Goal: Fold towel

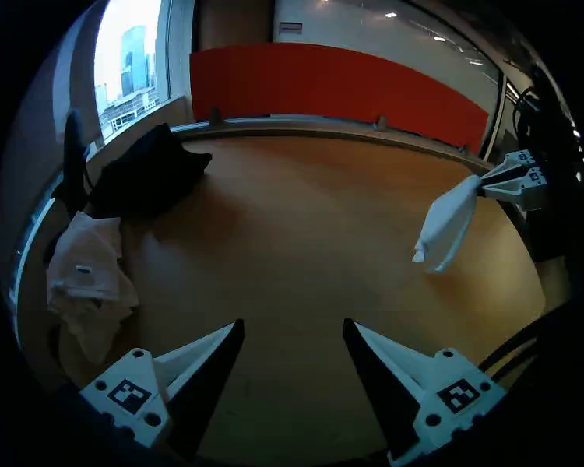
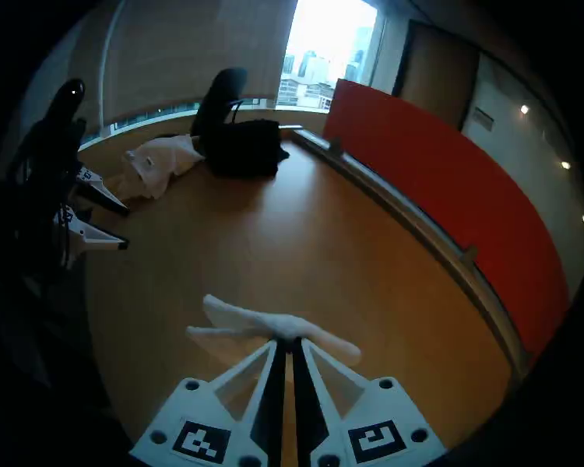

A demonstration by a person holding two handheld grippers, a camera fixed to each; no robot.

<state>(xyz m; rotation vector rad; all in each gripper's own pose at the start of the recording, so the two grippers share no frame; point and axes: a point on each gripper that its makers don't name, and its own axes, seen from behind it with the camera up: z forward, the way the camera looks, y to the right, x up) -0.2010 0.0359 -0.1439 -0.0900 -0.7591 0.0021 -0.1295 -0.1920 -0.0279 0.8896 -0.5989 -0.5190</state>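
In my left gripper view, a heap of white cloths (image 1: 86,280) lies at the table's (image 1: 307,233) left edge. A black bag (image 1: 148,175) sits just behind the heap toward the far left corner, and a dark office chair (image 1: 74,156) stands beside the bag against the window (image 1: 128,62). My left gripper (image 1: 292,323) hangs over the near middle of the table with its fingers spread wide, and I see only bare wood between them. A red partition (image 1: 331,86) runs along the far edge.

Over by the right edge, the towel (image 1: 446,226) dangles as a narrow white bunch from my right gripper (image 1: 485,180), which reaches in from the right. I cannot tell whether its lower end touches the wood.

In my right gripper view, the left gripper shows at the left, fingers apart, well away from the towel. The cloth heap and the bag sit beyond it at the window end of the table. Up close, the right gripper's fingers are pressed together on the towel, pinching it near its middle. White folds stick out to both sides of the tips, and more of it lies to the left. The table stretches away past the towel, with the red partition following its right-hand edge.
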